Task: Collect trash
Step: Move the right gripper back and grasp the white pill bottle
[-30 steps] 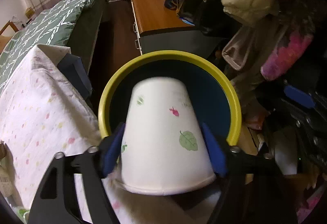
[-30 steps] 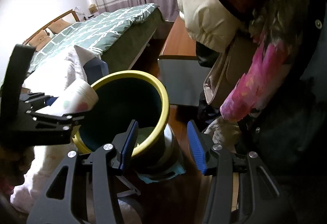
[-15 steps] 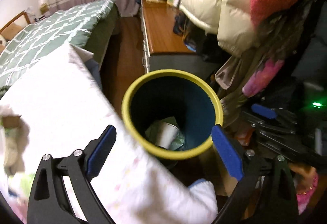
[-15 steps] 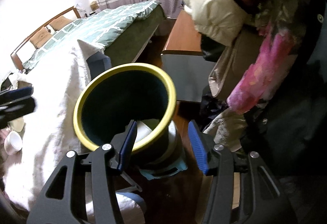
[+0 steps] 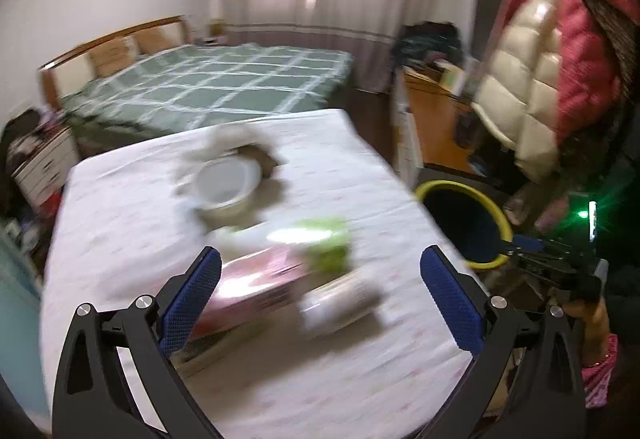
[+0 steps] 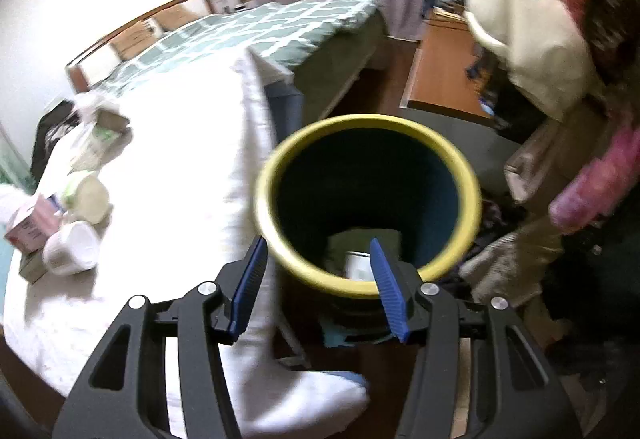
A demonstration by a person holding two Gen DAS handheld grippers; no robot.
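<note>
My left gripper (image 5: 320,253) hangs over the white-clothed table (image 5: 128,223); its jaws are opening wide with nothing between the pads. Below it, blurred, lie a pink box (image 5: 256,279), a white cup on its side (image 5: 340,303), a green-and-white packet (image 5: 316,239) and a white bowl (image 5: 224,191). The yellow-rimmed dark bin (image 6: 368,121) stands off the table's right edge, with a paper cup (image 6: 358,263) at its bottom. My right gripper (image 6: 318,243) is half open at the bin's near rim; I see no pad pressing on it.
A bed with a green checked cover (image 5: 224,87) lies beyond the table. A wooden desk (image 5: 436,119) and hanging padded coats (image 5: 532,71) crowd the right side. Clothes are heaped on the floor beside the bin (image 6: 516,251).
The left gripper let the paper cup drop into the bin, opened wide, and swung up and left over the table. The right gripper shifted, so the bin now sits further right in its view.
</note>
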